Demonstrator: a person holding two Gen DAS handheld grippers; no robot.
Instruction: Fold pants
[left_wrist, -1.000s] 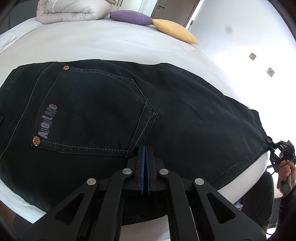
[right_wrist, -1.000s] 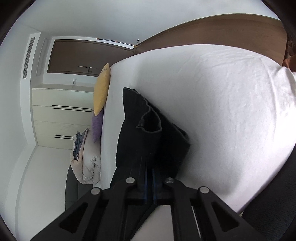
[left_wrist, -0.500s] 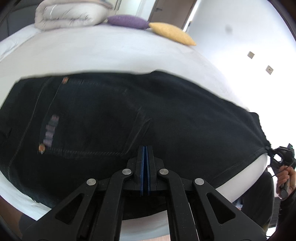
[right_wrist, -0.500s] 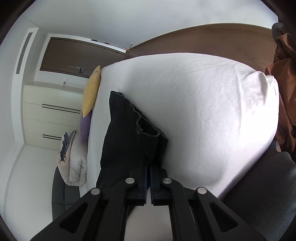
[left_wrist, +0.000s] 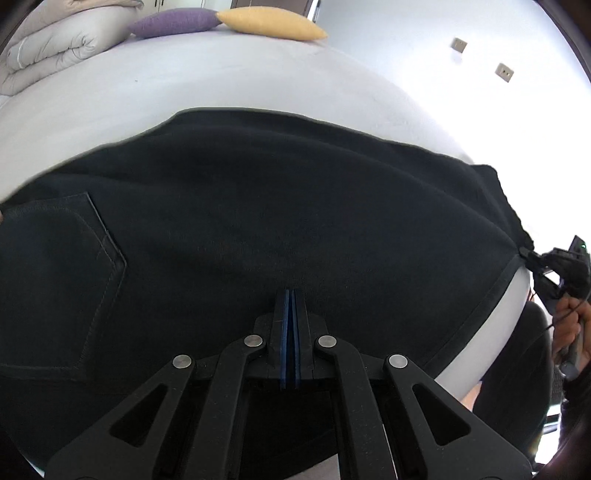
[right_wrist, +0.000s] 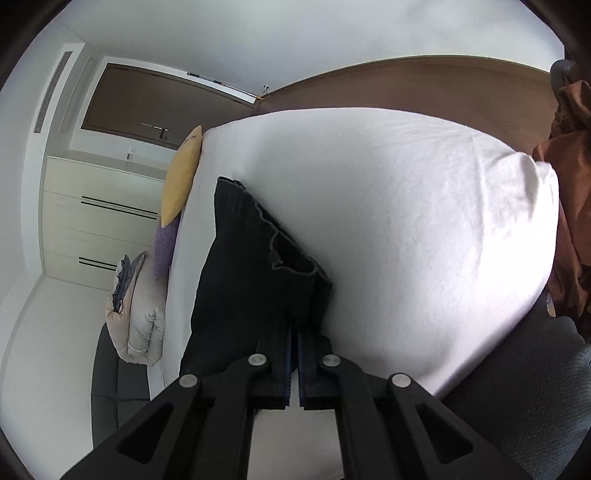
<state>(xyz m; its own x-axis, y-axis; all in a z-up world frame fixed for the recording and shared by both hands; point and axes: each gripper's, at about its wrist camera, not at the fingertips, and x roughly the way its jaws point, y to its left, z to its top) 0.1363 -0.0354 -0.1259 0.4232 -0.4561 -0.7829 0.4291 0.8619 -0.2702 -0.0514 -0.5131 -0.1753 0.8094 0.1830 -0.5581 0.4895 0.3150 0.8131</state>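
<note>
Where visible, pants (left_wrist: 280, 229) unlabelled (pocket (left_wrist: 55, 280) plain)

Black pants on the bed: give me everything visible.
The black pants look like denim, with a stitched back pocket and hemmed leg ends. They lie flat across the white bed, legs stacked. The left claw is shut on the near edge; the right claw is shut on the bunched leg hems at the bed's edge.

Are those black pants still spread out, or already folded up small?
Still spread out: the pants lie long across the white bed, legs stacked, one back pocket showing. No crosswise fold is visible.
</note>
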